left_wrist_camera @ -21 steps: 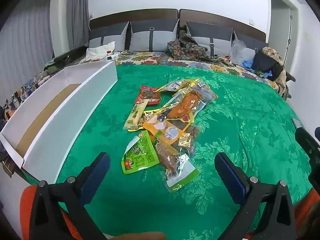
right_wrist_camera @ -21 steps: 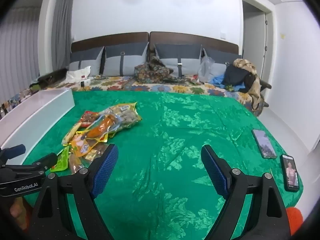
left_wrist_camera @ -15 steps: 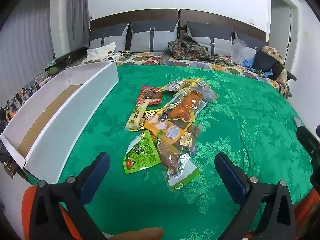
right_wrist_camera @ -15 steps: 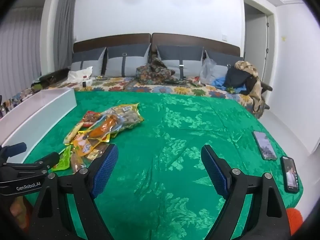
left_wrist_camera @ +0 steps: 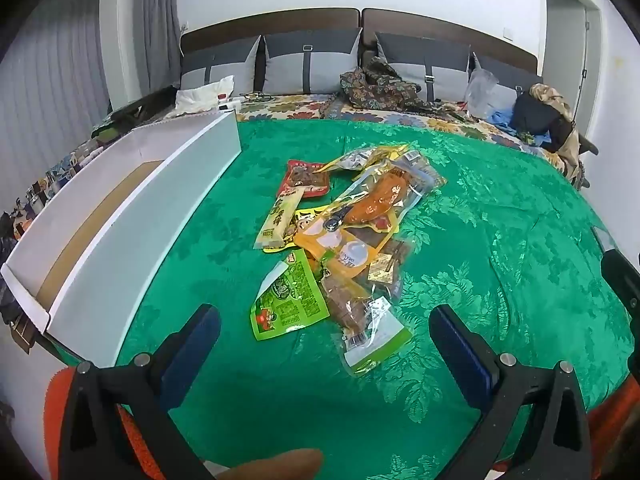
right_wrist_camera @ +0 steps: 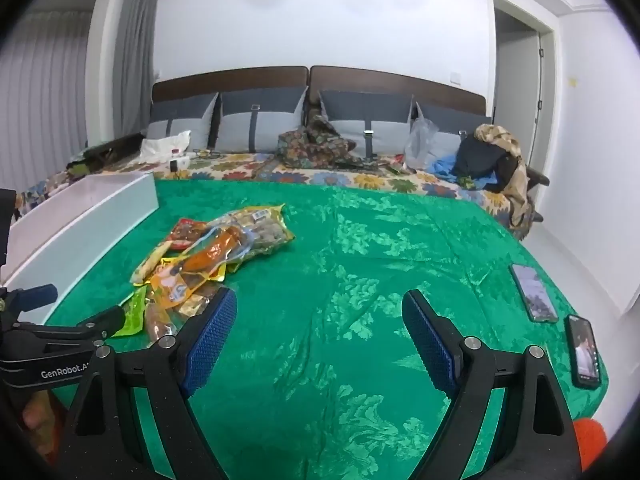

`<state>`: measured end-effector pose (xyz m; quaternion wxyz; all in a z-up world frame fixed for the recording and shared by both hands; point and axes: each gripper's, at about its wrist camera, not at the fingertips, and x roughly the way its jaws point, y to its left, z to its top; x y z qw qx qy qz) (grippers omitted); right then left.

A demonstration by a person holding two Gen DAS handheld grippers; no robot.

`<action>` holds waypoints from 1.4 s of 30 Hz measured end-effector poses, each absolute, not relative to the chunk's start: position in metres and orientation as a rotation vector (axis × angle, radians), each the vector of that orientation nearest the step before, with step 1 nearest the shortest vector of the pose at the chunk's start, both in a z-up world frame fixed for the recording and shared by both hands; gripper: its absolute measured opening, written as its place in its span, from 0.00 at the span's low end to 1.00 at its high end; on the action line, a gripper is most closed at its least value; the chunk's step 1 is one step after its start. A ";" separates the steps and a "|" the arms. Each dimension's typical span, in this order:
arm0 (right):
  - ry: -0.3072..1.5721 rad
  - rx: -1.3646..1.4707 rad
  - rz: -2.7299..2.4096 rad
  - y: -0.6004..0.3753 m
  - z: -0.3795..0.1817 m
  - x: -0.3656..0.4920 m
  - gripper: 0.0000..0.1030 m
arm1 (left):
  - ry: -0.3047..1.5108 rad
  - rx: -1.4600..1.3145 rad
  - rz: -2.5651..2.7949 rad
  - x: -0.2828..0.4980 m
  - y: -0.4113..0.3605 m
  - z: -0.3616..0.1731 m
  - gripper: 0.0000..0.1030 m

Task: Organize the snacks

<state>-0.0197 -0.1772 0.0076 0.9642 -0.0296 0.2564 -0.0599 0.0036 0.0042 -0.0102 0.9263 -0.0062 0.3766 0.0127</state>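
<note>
green bedspread (left_wrist_camera: 500, 240), then long white box (left_wrist_camera: 132, 216) along its left edge, empty. snack packet pile (left_wrist_camera: 352, 220) mid-bed, just right of box. since a moment ago pile sits slightly lower and nearer in left view, so the approach has started. left gripper (left_wrist_camera: 324, 334) jaws wide apart, empty, green packet (left_wrist_camera: 288, 300) nearest. right gripper (right_wrist_camera: 318, 334) jaws apart, empty. two phones (right_wrist_camera: 534, 292) far right.

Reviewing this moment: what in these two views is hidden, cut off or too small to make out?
- Lower packets in the snack pile: left wrist view, covered by the packets on top.
- Floor of the white box: right wrist view, hidden behind its near wall.
- Print on the green packet: left wrist view, too small to read.
- Nearer phone: right wrist view, screen too small to make out.
</note>
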 end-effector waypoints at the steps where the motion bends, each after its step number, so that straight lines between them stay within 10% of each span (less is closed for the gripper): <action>1: 0.519 -0.059 -0.121 -0.178 0.007 -0.019 0.85 | 0.775 -0.012 0.026 0.005 0.004 -0.011 1.00; 42: 0.539 -0.046 -0.117 -0.180 -0.006 -0.018 0.85 | 0.798 0.012 0.031 0.008 0.001 -0.023 1.00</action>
